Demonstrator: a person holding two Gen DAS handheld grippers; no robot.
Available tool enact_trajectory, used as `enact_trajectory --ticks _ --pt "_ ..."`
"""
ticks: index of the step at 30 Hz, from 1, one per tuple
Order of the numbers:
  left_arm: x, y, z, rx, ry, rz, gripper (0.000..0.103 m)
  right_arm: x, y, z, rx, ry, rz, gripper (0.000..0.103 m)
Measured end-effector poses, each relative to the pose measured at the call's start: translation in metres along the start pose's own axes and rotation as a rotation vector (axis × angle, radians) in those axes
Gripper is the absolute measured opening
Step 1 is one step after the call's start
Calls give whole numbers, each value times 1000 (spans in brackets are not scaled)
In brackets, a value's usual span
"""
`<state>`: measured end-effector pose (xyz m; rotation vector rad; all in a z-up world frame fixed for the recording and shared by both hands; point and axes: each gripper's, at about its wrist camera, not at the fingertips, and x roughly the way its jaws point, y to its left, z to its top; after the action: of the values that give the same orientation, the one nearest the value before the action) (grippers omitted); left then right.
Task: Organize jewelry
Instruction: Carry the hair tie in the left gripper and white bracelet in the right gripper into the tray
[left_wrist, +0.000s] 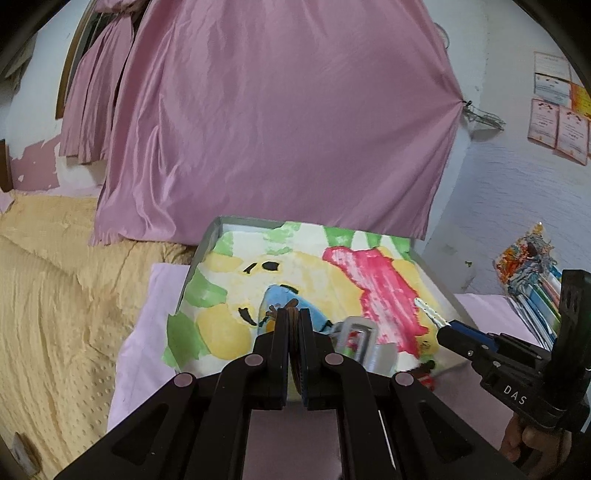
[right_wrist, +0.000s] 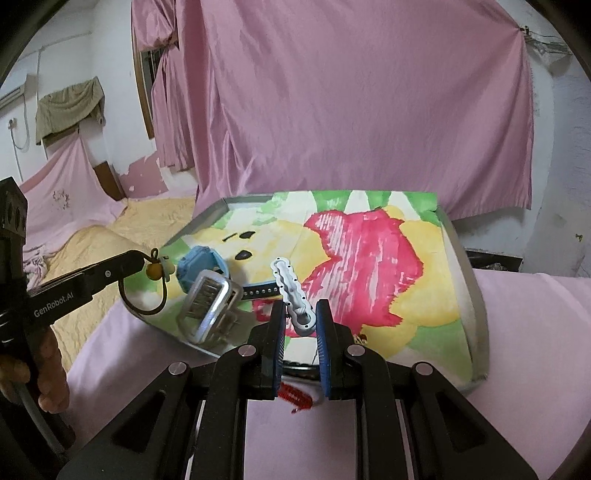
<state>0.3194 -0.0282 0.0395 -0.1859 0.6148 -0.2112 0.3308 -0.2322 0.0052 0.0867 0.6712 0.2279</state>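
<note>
A grey tray (right_wrist: 476, 295) lined with a colourful cloth sits on the pink sheet. My left gripper (left_wrist: 294, 317) is shut on a brown cord loop with an orange bead (right_wrist: 154, 271), held over the tray's left edge. My right gripper (right_wrist: 301, 312) is closed on a white hair clip (right_wrist: 291, 291) that sticks up between its fingers; the clip also shows in the left wrist view (left_wrist: 428, 308). A blue watch (right_wrist: 201, 264) and a clear square buckle (right_wrist: 208, 304) lie in the tray's near left part.
A red coiled hair tie (right_wrist: 295, 397) lies on the pink sheet in front of the tray. A yellow blanket (left_wrist: 48, 295) spreads to the left. A pink curtain (left_wrist: 277, 110) hangs behind. Books (left_wrist: 532, 280) stack at the right.
</note>
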Motion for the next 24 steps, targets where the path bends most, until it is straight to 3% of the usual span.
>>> enact_trajectory --ticks 9,24 --pt "28 16 -7 -37 99 87 5 32 2 4 -47 92 -17 14" --pt "41 17 -14 -30 169 101 8 55 1 1 -46 169 -19 18"
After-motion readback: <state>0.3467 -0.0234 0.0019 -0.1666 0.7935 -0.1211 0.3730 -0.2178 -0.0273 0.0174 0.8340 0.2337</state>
